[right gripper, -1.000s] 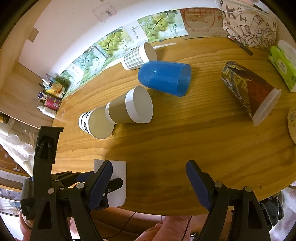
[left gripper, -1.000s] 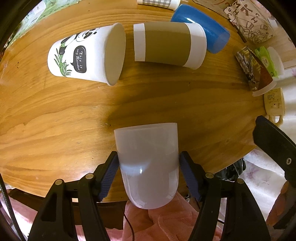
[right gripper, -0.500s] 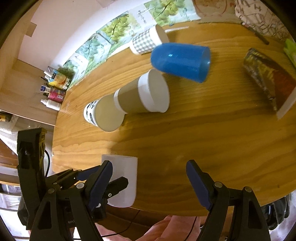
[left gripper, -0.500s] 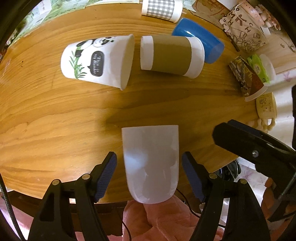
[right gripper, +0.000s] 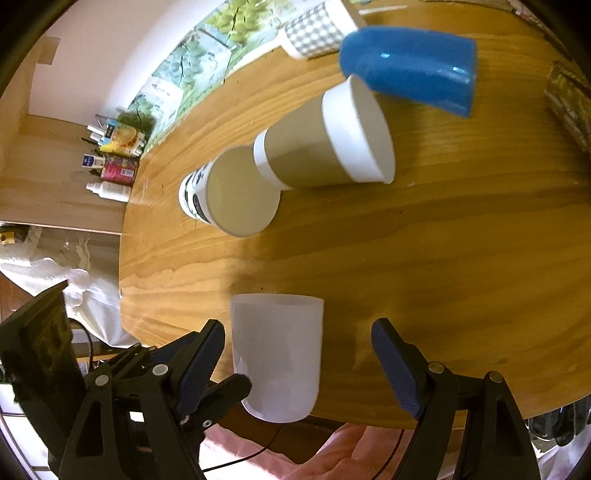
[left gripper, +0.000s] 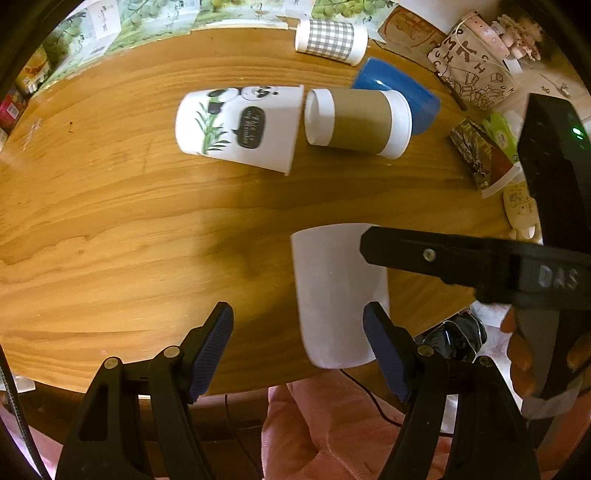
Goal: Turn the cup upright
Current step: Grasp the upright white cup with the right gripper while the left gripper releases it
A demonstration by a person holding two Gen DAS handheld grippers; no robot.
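Note:
A plain white cup (left gripper: 334, 295) stands at the near edge of the round wooden table (left gripper: 110, 229); it also shows in the right wrist view (right gripper: 277, 350). My left gripper (left gripper: 297, 347) is open and empty, with the cup by its right finger. My right gripper (right gripper: 297, 365) is open, with the cup between its fingers, nearer the left one. A finger of the right gripper crosses in front of the cup in the left wrist view. Other cups lie on their sides: a panda cup (left gripper: 240, 127), a brown-sleeved cup (left gripper: 360, 123), a blue cup (right gripper: 410, 75) and a checked cup (left gripper: 330, 38).
A dark patterned cup (left gripper: 484, 158) lies at the table's right edge beside a green packet (left gripper: 500, 133). Printed sheets (left gripper: 147, 14) line the far edge. Small bottles (right gripper: 110, 173) stand on a shelf to the left. A pink cloth (left gripper: 351, 424) is below the near edge.
My left gripper let go of the white cup, opened and shifted left. My right gripper moved left and closer, so the cup now sits between its fingers.

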